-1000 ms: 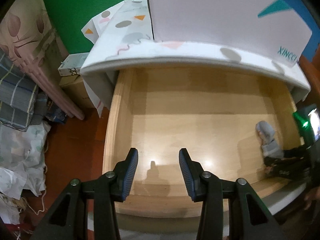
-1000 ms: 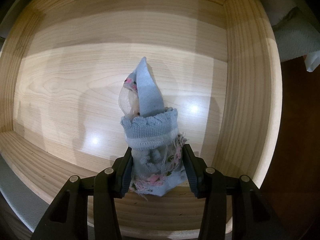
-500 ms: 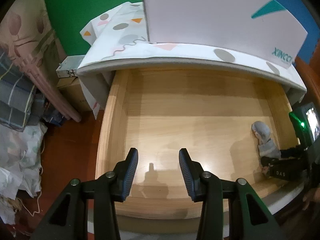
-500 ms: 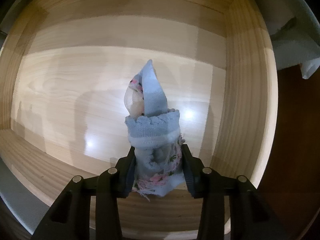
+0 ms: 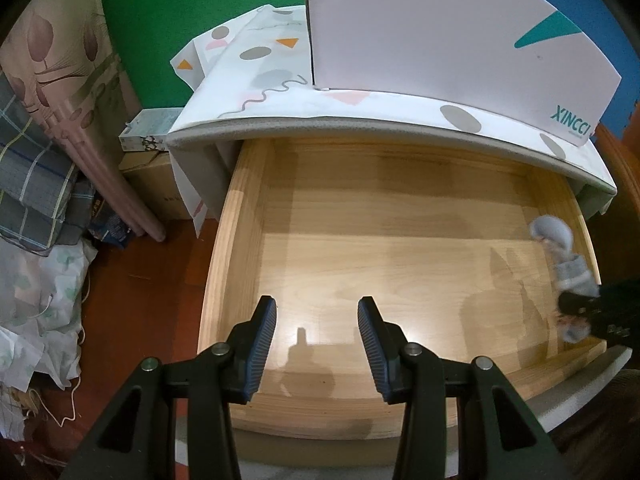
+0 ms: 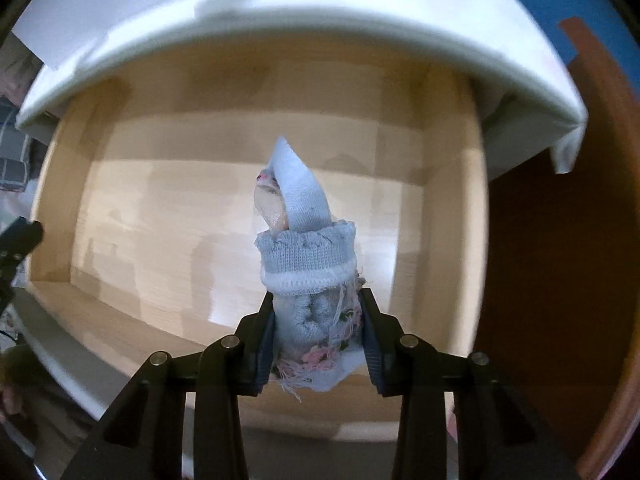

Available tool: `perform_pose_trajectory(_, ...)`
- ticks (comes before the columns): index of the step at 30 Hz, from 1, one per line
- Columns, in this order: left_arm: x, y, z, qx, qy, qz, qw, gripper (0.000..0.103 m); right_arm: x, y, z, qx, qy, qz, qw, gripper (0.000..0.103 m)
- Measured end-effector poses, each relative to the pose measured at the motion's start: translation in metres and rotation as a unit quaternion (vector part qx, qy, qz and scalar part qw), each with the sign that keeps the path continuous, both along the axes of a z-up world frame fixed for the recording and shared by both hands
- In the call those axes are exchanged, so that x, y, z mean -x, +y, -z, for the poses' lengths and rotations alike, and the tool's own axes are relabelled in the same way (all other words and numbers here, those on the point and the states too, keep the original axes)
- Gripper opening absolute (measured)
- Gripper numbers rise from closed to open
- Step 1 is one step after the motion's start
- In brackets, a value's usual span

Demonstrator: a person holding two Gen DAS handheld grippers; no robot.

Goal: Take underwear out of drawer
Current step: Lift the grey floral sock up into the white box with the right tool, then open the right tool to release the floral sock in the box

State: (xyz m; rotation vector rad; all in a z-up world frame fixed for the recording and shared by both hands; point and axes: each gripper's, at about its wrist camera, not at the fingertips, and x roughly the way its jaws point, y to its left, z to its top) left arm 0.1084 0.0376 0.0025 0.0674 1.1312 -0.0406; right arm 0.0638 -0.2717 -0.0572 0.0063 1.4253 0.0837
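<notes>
A rolled bundle of light blue underwear (image 6: 308,272) with pink floral lace hangs above the floor of the open wooden drawer (image 6: 168,208). My right gripper (image 6: 318,336) has its jaws still closing on it, both pads pressing the bundle's lower part. In the left wrist view the same underwear (image 5: 560,248) shows at the drawer's right side, with the right gripper (image 5: 576,312) dark beneath it. My left gripper (image 5: 316,336) stands open over the front edge of the drawer (image 5: 248,216) with nothing between its fingers.
A white cabinet top (image 5: 360,116) with a patterned cloth overhangs the drawer's back. A white board (image 5: 440,28) stands on it. Left of the drawer are a cardboard box (image 5: 156,188), folded plaid fabric (image 5: 36,192) and crumpled cloth (image 5: 40,312) on a red-brown floor.
My right gripper has risen with the underwear, lifting it off the drawer floor, so more of the drawer and cabinet top shows. Its jaws have narrowed on the bundle. The left gripper has stayed put.
</notes>
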Motion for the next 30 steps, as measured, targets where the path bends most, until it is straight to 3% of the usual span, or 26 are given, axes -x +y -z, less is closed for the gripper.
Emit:
perform_pose_trajectory(8, 0.001, -0.001, -0.002, -0.001, -0.005, 0.006, 1.0000, 0.043, 0.000, -0.015, -0.081, -0.013, -0.042, 0.000, 0.999, 0.035)
perform_pose_trajectory(19, 0.002, 0.004, -0.007, 0.009, -0.013, -0.003, 0.9999, 0.043, -0.024, 0.012, -0.190, -0.016, -0.129, -0.004, 0.991, 0.035)
perform_pose_trajectory(23, 0.002, 0.005, -0.008, 0.009, -0.018, -0.008, 0.9998, 0.043, -0.048, 0.022, -0.217, -0.014, -0.154, -0.003, 0.988, 0.035)
perform_pose_trajectory(30, 0.002, 0.007, -0.007, 0.007, -0.017, -0.015, 0.9997, 0.043, -0.110, 0.046, -0.232, -0.006, -0.169, -0.001, 0.986, 0.036)
